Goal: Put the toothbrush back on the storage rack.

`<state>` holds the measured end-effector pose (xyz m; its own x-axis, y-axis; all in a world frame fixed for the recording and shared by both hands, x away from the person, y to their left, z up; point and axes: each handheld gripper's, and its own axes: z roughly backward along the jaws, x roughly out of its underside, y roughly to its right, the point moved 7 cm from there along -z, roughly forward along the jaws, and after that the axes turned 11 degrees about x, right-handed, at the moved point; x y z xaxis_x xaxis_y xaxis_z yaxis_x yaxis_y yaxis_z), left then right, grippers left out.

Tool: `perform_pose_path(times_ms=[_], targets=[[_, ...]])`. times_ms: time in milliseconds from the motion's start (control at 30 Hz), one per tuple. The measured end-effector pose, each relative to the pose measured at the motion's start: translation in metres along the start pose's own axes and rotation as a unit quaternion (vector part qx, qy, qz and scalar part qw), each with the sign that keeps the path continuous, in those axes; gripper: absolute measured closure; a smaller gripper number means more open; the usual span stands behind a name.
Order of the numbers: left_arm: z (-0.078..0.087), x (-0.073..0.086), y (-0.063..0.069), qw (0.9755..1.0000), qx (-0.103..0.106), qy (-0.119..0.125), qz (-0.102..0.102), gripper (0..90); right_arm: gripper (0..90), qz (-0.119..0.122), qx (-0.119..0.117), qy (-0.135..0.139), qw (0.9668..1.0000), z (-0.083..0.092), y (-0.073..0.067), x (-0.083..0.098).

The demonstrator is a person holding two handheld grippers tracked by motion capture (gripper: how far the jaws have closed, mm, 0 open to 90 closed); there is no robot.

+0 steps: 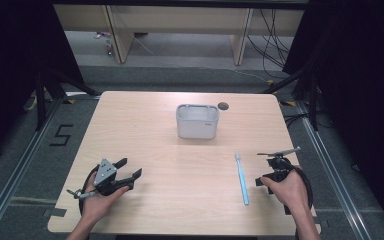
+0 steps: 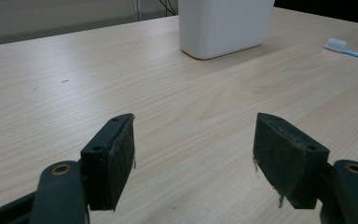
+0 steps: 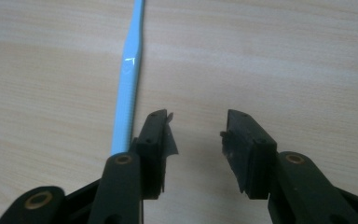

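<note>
Toothbrush: light blue, flat on table, bristle end pointing away toward white holder cup, well apart from it.

Right gripper: just right of handle, low over table. Jaws parted, nothing between them. In right gripper view, handle lies outside left jaw, not in the gap.

Left gripper: near left front of table, jaws wide apart and empty.

Step in hand, as judged: approach to pick up toothbrush; grasp not yet made.

Next move calls for: shift right gripper sideways until handle sits between pads, lower to table, close on the thin handle squarely to avoid rolling it.

View differences: high view gives full layout and spacing of brush to cup. Left gripper view shows cup wall and brush head from low angle. Right gripper view alone reveals the offset of handle from jaw gap
</note>
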<state>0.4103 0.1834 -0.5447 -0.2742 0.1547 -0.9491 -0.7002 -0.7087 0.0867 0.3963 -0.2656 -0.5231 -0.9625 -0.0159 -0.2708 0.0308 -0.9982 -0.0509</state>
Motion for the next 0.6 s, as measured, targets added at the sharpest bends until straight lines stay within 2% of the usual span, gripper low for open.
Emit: perform_pose_path(times_ms=[33, 67, 133, 167, 200, 233, 267, 333, 367, 400, 467, 500, 567, 600], targets=[[0.000, 0.000, 0.001, 1.0000, 0.000, 0.000, -0.003, 29.4, 61.1, 0.005, 0.001, -0.009, 1.0000, 0.001, -0.001, 0.001], [0.000, 0.000, 0.001, 1.0000, 0.000, 0.000, -0.003, 29.7, 61.7, 0.024, 0.007, -0.003, 0.9997, 0.000, 0.000, 0.000], [0.001, 0.000, 0.001, 1.0000, -0.003, -0.005, -0.006, 29.9, 62.2, 0.033, 0.008, -0.001, 0.9994, 0.000, 0.000, 0.000], [0.001, 0.000, 0.002, 1.0000, -0.003, -0.005, -0.006, 29.9, 62.6, 0.046, 0.013, -0.005, 0.9988, 0.000, 0.001, 0.001], [0.000, 0.000, 0.002, 1.0000, -0.004, -0.005, -0.005, 30.0, 63.4, 0.011, 0.012, -0.021, 0.9996, 0.002, -0.006, 0.002], [0.001, 0.000, 0.002, 1.0000, -0.004, -0.005, -0.006, 30.0, 64.0, 0.017, 0.007, -0.012, 0.9998, 0.001, -0.007, 0.001], [0.000, 0.000, 0.002, 1.0000, -0.002, 0.001, -0.007, 30.1, 64.4, 0.044, 0.012, -0.016, 0.9988, 0.000, -0.006, 0.001], [0.001, 0.000, 0.003, 1.0000, -0.002, -0.003, -0.005, 30.2, 64.8, 0.047, 0.016, -0.021, 0.9985, -0.001, -0.008, 0.001], [0.001, 0.000, 0.003, 1.0000, -0.002, -0.003, -0.005, 30.2, 64.9, 0.041, 0.012, -0.014, 0.9990, -0.003, -0.011, 0.000], [0.001, 0.000, 0.003, 1.0000, -0.001, -0.002, -0.005, 30.2, 64.9, 0.057, 0.017, -0.025, 0.9979, -0.002, -0.010, 0.000], [0.001, 0.001, 0.003, 1.0000, -0.001, -0.005, -0.005, 30.2, 64.9, 0.070, 0.017, -0.040, 0.9966, -0.002, -0.012, 0.000], [0.001, 0.001, 0.003, 1.0000, -0.001, -0.005, -0.004, 30.3, 65.0, 0.050, 0.007, -0.044, 0.9978, -0.002, -0.019, 0.001], [0.001, 0.000, 0.003, 1.0000, -0.001, -0.004, -0.002, 30.3, 65.0, 0.064, 0.013, -0.056, 0.9963, -0.003, -0.020, -0.001], [0.001, 0.001, 0.003, 1.0000, -0.001, -0.003, 0.000, 30.3, 65.1, 0.091, 0.019, -0.046, 0.9946, -0.006, -0.017, -0.004]])
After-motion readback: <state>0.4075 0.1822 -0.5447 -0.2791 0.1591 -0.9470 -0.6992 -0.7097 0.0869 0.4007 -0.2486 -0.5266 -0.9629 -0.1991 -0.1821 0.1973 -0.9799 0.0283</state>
